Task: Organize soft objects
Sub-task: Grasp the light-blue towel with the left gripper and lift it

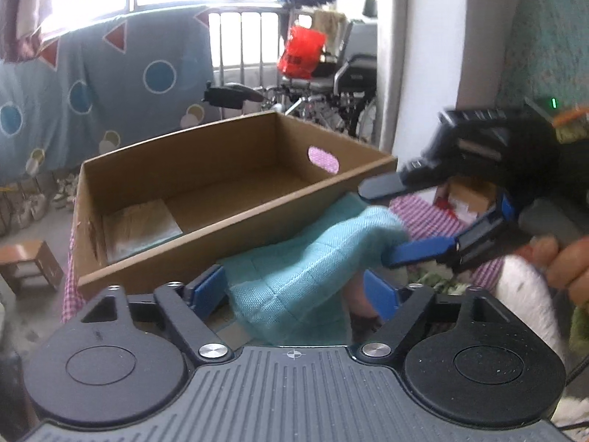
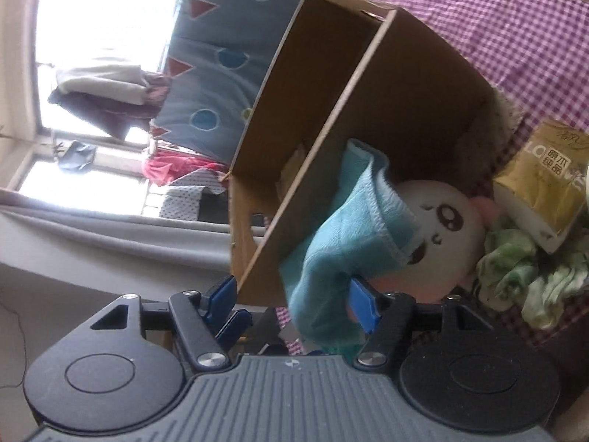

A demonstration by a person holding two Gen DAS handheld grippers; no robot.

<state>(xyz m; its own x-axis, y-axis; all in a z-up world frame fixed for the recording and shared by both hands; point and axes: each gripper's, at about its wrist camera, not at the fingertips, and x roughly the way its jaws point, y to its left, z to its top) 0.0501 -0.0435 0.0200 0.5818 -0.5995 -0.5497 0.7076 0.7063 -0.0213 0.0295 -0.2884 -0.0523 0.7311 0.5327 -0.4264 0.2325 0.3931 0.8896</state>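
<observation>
A teal towel [image 1: 294,276] lies bunched against the near wall of an open cardboard box [image 1: 228,184]. My left gripper [image 1: 294,291] is open around it; the left blue finger sits at the towel's edge and the right finger stands apart from it. My right gripper [image 1: 375,223] comes in from the right, open, with its jaws above and below the towel's far end. In the right wrist view the towel [image 2: 349,243] drapes over one finger of my right gripper [image 2: 291,300] and partly covers a white plush toy [image 2: 445,228] with a face.
The box [image 2: 405,84] stands on a purple checked cloth [image 2: 497,29] and holds a flat sheet [image 1: 140,228] at one end. A green rag [image 2: 515,276] and a gold tissue pack [image 2: 545,184] lie beside the plush. A wheelchair [image 1: 342,73] and a hanging blue blanket [image 1: 110,84] stand behind.
</observation>
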